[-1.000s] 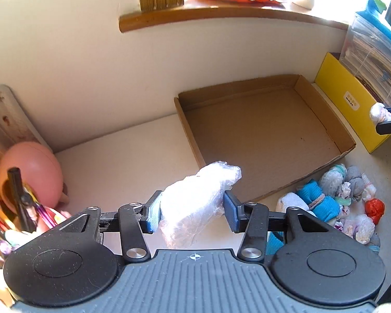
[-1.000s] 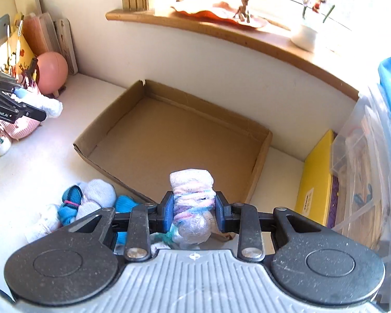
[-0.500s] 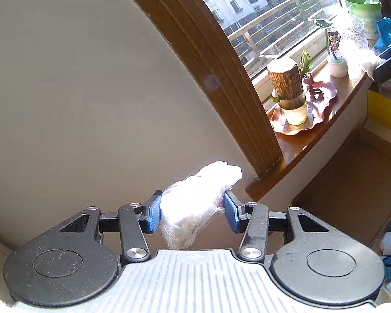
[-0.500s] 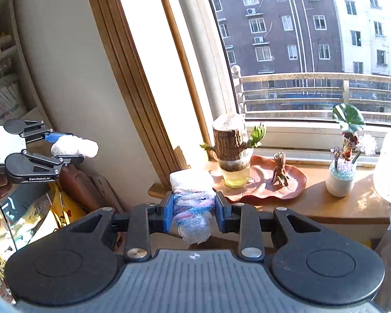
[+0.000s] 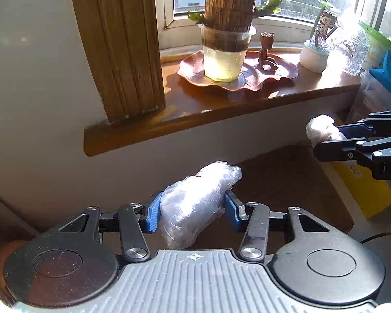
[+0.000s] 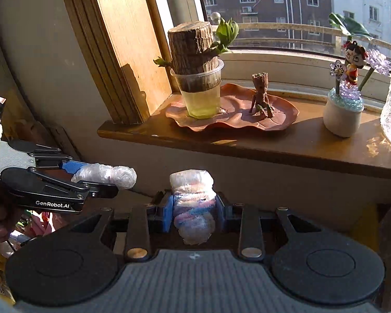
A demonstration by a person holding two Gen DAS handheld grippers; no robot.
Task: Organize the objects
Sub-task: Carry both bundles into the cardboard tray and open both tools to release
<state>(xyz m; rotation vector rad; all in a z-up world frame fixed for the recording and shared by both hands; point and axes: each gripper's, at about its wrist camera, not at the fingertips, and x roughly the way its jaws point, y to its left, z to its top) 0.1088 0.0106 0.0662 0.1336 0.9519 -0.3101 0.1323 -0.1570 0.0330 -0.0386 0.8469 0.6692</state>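
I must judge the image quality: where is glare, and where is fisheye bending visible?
Left wrist view: strong sun glare washes out the upper right near the glass vase; the windowsill curves. Right wrist view: exposure is even, the building outside is clear, and the window frame bows.

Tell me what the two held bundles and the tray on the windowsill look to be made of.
Bundle in the left gripper: white bundle, soft filling in crinkly, glossy clear plastic film.
Bundle in the right gripper: striped bundle, fuzzy pink, blue and white yarn, probably also film-wrapped.
Leaf-shaped tray: matte copper-brown, wavy rim; metal or glazed ceramic, cannot tell.
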